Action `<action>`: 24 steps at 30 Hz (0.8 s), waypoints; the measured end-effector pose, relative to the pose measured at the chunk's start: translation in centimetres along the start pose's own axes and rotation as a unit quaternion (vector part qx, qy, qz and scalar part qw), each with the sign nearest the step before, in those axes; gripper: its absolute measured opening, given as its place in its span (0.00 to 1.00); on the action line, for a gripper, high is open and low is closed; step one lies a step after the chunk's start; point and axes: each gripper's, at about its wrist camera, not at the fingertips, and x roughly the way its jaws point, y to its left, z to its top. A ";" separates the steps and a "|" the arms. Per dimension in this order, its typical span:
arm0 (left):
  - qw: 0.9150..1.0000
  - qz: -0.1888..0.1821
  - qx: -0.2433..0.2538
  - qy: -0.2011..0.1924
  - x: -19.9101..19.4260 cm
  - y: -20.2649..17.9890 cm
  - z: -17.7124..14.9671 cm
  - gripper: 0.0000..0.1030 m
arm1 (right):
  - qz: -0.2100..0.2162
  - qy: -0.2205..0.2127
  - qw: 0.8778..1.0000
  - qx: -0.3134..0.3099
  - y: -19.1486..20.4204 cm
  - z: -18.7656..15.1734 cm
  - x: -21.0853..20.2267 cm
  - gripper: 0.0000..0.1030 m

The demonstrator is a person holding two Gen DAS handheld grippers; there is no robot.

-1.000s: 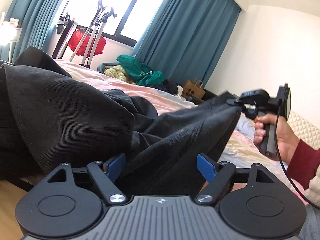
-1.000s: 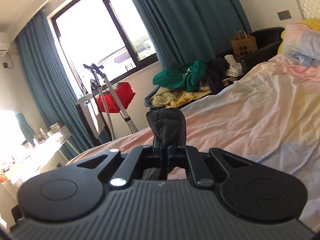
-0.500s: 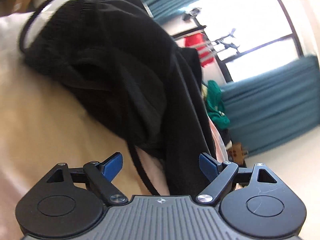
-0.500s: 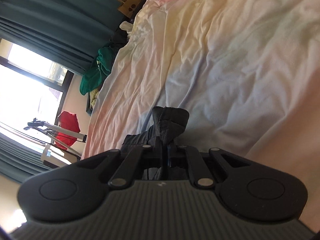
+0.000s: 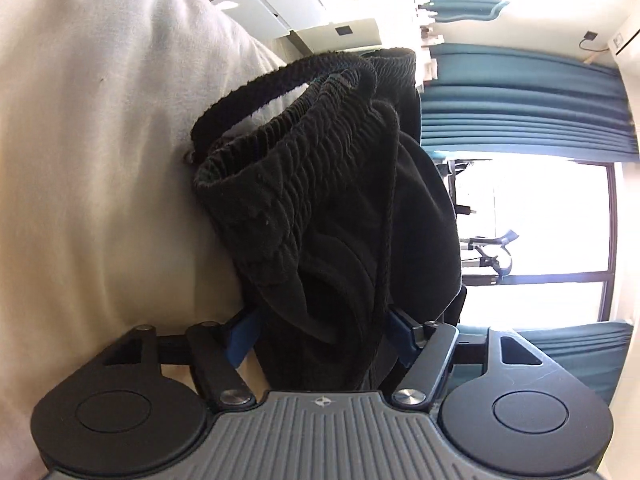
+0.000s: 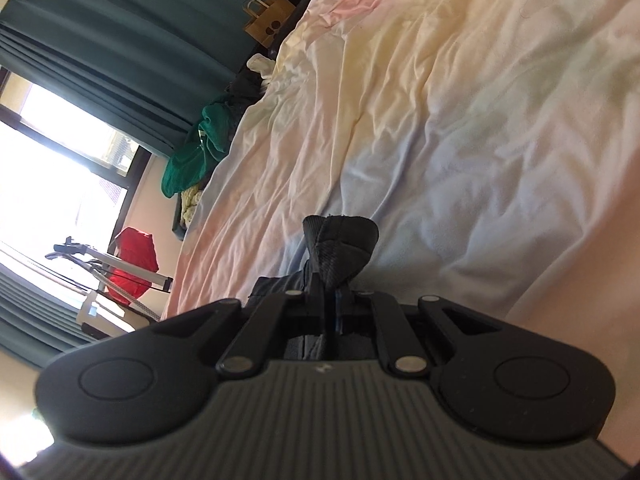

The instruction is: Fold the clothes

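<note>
The left tongs [image 5: 320, 330] are closing, their blue pads [image 5: 242, 338] set either side of a thick bunch of black trousers [image 5: 320, 216]; the cloth fills the gap and both pads look to touch it, though how firmly they press I cannot tell. Out from there the garment's ribbed elastic waistband [image 5: 288, 136] gapes in a loop, a drawcord [image 5: 386, 216] trailing down its front. The trousers lie against the pale bed sheet [image 5: 100, 160] that fills the left of this rolled view, with teal curtains [image 5: 520, 92] and a bright window [image 5: 540, 232] behind.

The right tongs [image 6: 331, 304] are squeezed fully together on a folded end of the same dark cloth, a stitched hem [image 6: 340, 244] poking out just past the tips. Beyond it spreads the rumpled pastel bed sheet [image 6: 460, 120], bare of other clothes here. At the bed's far edge sit a heap of green clothes [image 6: 200, 148], a brown paper bag [image 6: 268, 18] and a red bag [image 6: 134, 264] on a stand by the window
</note>
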 end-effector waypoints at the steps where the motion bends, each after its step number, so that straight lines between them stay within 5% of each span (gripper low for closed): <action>1: 1.000 -0.004 -0.006 -0.006 0.1 0.0 0.2 0.53 | 0.002 -0.003 1.000 -0.007 0.2 0.0 0.0 0.08; 7: 0.998 0.021 0.053 -0.014 -0.1 -2.7 0.7 0.16 | 0.010 -0.021 1.000 -0.016 1.0 0.0 -0.2 0.08; 15: 0.991 0.011 0.127 -0.033 -6.8 -11.1 3.2 0.09 | 0.016 -0.034 0.999 0.004 0.6 0.5 0.3 0.08; 22: 0.994 0.029 0.090 -0.051 -18.5 -15.5 14.1 0.08 | -0.016 -0.027 0.999 0.019 -0.9 1.1 2.2 0.08; 24: 0.993 0.045 0.092 -0.051 -18.4 -16.5 17.1 0.08 | -0.003 -0.027 0.999 0.038 -1.0 1.1 2.5 0.08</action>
